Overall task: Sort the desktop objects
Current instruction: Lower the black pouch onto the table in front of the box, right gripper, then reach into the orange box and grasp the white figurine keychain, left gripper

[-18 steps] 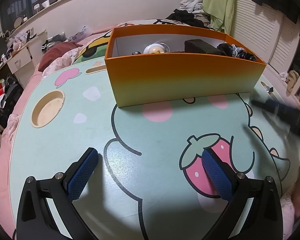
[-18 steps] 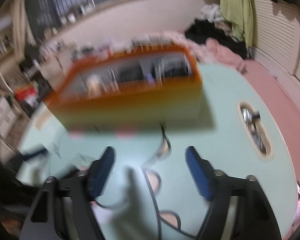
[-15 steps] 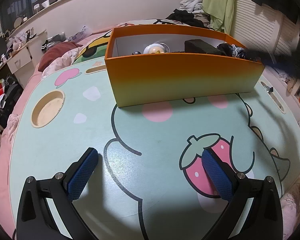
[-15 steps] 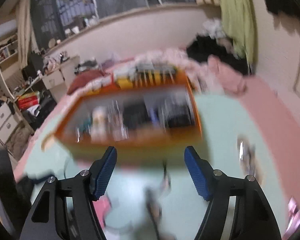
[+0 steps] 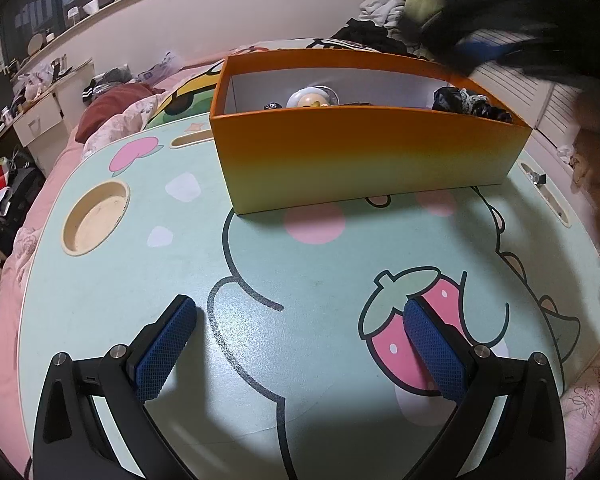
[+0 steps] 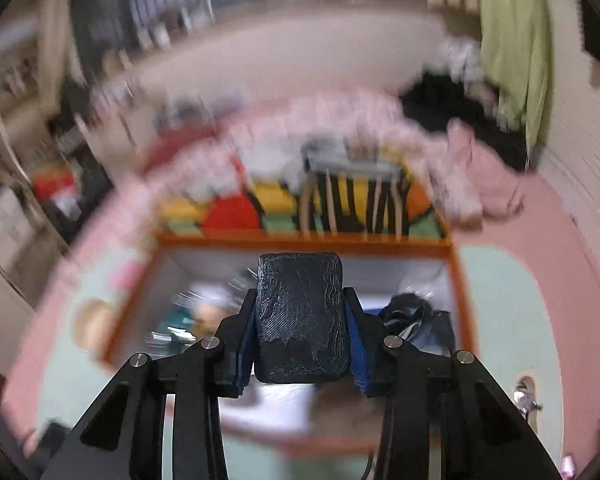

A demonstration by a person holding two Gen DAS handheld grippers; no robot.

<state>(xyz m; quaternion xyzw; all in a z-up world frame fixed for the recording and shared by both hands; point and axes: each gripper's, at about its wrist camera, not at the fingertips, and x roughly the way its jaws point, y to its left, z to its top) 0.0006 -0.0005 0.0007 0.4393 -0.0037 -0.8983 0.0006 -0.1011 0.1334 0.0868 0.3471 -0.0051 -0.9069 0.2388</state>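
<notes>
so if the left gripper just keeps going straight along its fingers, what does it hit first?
Most likely the bare tabletop. The left gripper is open, empty and tilted down at the printed surface between itself and the orange box, with nothing lying in that stretch. The box looks farther back, though fisheye depth is uncertain.

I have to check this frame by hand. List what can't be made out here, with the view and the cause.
- Box floor, left wrist view: the near wall hides it; only the tops of the toy and black cloth show.
- Right gripper, left wrist view: a dark motion smear.
- Box contents, right wrist view: blurred, and partly behind the black block in the jaws.
- Slot item: too small to tell.
</notes>
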